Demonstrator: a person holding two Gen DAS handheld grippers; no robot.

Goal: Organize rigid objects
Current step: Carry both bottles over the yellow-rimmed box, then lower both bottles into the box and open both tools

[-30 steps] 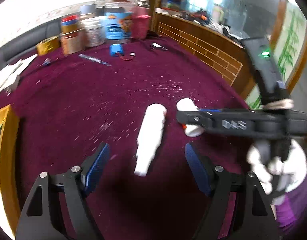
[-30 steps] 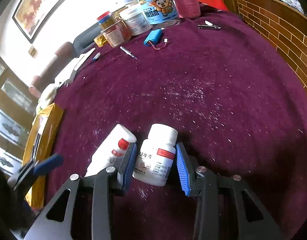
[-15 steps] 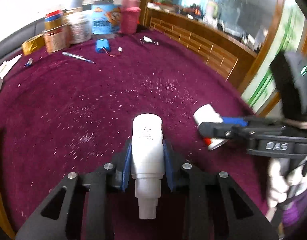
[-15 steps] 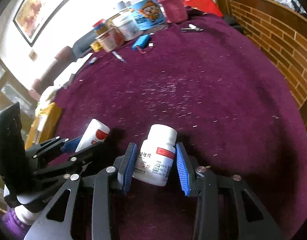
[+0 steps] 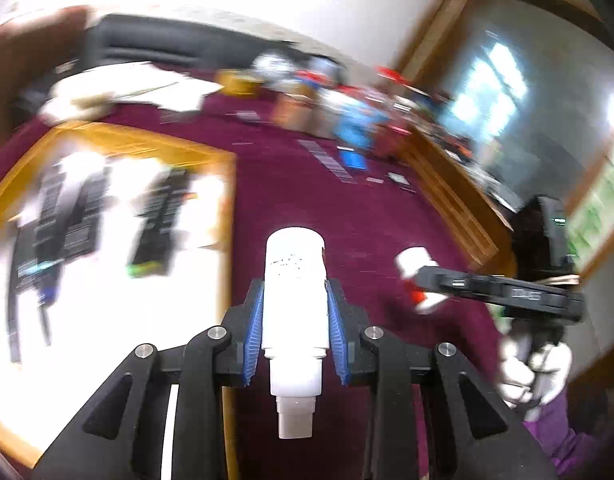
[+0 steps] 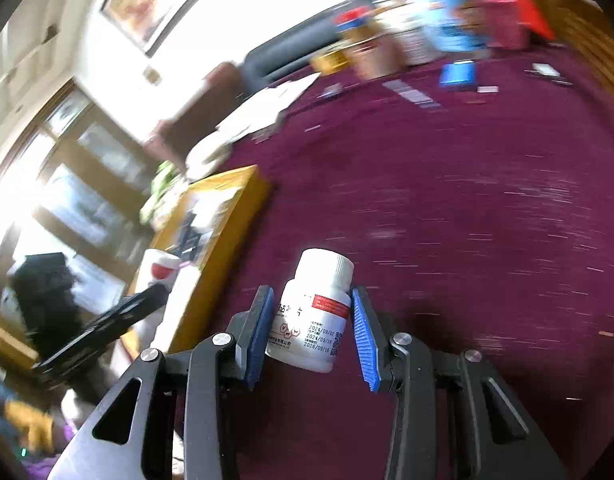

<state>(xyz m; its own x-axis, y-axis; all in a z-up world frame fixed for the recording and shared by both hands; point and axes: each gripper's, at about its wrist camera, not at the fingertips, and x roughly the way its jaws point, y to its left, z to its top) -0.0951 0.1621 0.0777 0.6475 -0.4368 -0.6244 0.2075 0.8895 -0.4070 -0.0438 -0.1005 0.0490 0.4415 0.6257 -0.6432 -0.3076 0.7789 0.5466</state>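
Observation:
My left gripper (image 5: 294, 302) is shut on a tall white bottle (image 5: 295, 296), held lifted above the maroon table, its base pointing away from me. My right gripper (image 6: 311, 320) is shut on a small white pill bottle (image 6: 313, 314) with a red label band, also lifted and tilted. The right gripper with its pill bottle (image 5: 417, 276) shows at the right in the left wrist view. The left gripper with its tall bottle (image 6: 157, 276) shows at the left in the right wrist view, beside a yellow-rimmed tray (image 6: 231, 236).
The yellow-rimmed tray (image 5: 227, 208) lies at the left and holds dark flat objects, blurred. Jars, tins and a blue pack (image 5: 353, 160) stand at the table's far end. Papers (image 5: 163, 92) lie at the far left. A wooden rail (image 5: 451, 192) borders the right side.
My left gripper closed on the tall white bottle, lifted it and swung left toward the tray. My right gripper lifted the pill bottle and turned left too. Both views are now motion-blurred.

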